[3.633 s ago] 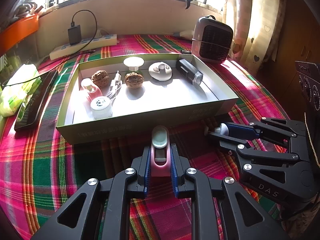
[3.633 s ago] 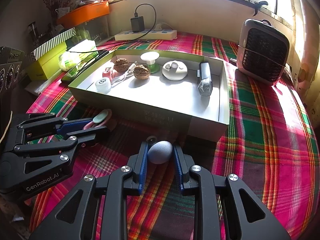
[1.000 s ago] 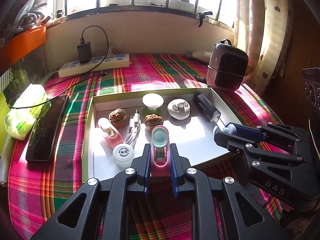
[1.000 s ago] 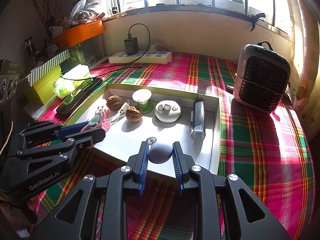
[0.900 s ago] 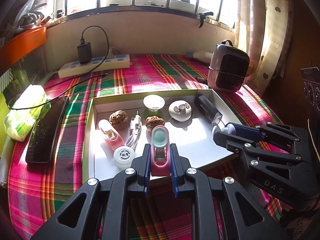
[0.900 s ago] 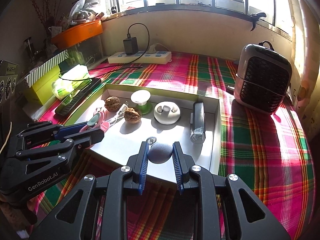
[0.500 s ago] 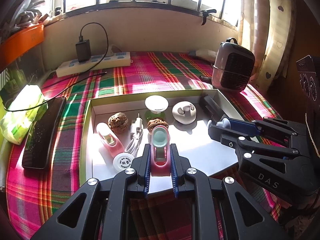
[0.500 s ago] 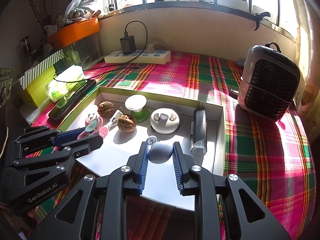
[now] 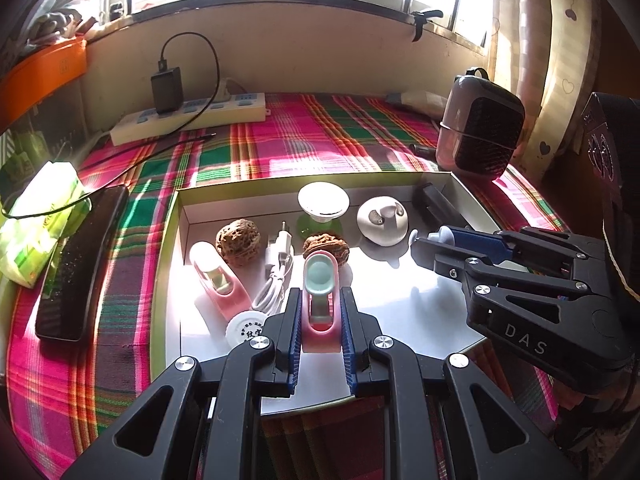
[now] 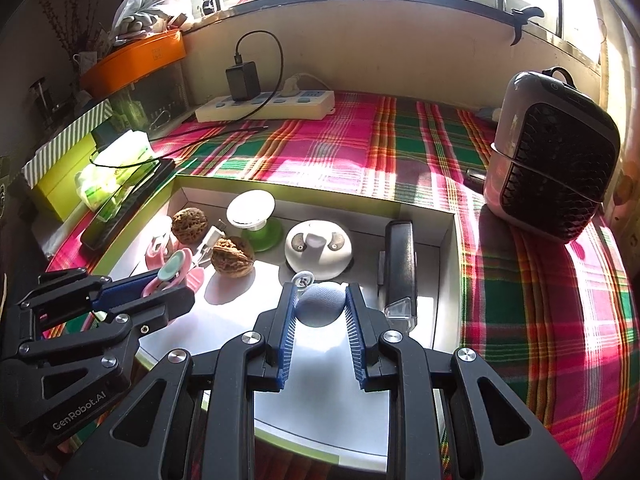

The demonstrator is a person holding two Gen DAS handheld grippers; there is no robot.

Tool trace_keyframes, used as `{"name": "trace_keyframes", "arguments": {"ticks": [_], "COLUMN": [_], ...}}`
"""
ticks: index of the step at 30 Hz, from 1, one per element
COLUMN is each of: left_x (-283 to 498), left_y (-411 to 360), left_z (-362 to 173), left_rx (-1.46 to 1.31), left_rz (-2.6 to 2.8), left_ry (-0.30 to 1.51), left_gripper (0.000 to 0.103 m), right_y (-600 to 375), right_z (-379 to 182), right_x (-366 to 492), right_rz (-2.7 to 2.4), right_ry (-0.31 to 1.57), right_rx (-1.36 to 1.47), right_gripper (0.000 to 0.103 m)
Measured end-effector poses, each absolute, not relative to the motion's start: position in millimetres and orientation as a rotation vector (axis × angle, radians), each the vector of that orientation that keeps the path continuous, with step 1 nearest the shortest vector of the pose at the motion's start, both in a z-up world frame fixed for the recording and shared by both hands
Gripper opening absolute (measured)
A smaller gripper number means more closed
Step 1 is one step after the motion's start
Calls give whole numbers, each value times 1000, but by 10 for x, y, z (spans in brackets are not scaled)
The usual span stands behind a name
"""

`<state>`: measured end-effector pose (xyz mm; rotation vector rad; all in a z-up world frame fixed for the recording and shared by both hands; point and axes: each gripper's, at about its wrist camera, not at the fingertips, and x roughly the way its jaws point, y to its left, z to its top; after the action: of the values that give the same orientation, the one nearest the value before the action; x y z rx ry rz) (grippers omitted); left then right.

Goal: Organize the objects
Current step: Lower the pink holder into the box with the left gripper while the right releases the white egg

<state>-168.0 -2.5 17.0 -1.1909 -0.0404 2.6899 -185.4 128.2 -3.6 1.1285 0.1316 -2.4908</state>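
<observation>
Pink plastic clip (image 9: 319, 307) with a mint-green pad sits clamped between the left gripper (image 9: 319, 316) pads, jaws narrow, tight on its sides. It hangs over the near part of the white-floored box (image 9: 448, 308), near-left of centre.

Right gripper (image 10: 320, 312) jaws are closed on a grey fabric-covered ball (image 10: 320, 307) with a small metal ring at its far side. It is over the box floor too, just near of the white round dish (image 10: 318, 245) and left of the black stapler-like block (image 10: 399, 264).

In the box, left to right in the left wrist view:
- second pink clip (image 9: 218, 280) lying flat at the left, white round cap (image 9: 248, 330) at its near end
- walnut (image 9: 238, 237) at far left, second walnut (image 9: 325, 245) nearer centre
- white coiled cable with plug (image 9: 276, 268) between them
- white knob on green base (image 9: 323, 206) against the far wall

Whether either held item touches the box floor: can't tell.

Outside the box, on the red-green plaid cloth (image 9: 312, 140):
- black phone-like slab (image 9: 82, 264) at left, beside a green packet (image 9: 38, 220)
- white power strip (image 9: 188, 118) with a black charger at the far side
- small heater (image 10: 552, 168) at the far right
</observation>
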Motion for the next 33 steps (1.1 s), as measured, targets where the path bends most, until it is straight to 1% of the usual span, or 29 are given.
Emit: {"name": "trace_keyframes", "arguments": {"ticks": [33], "left_x": [-1746], "left_y": [1], "left_z": [102], "left_rx": [-1221], "left_rz": [2689], "left_ry": [-31], "left_gripper": [16], "right_y": [1201], "right_z": [-158], "right_x": [-1937], "right_rz": [-2481], "right_ry": [175], "right_rx": [1158], "right_gripper": [25]}}
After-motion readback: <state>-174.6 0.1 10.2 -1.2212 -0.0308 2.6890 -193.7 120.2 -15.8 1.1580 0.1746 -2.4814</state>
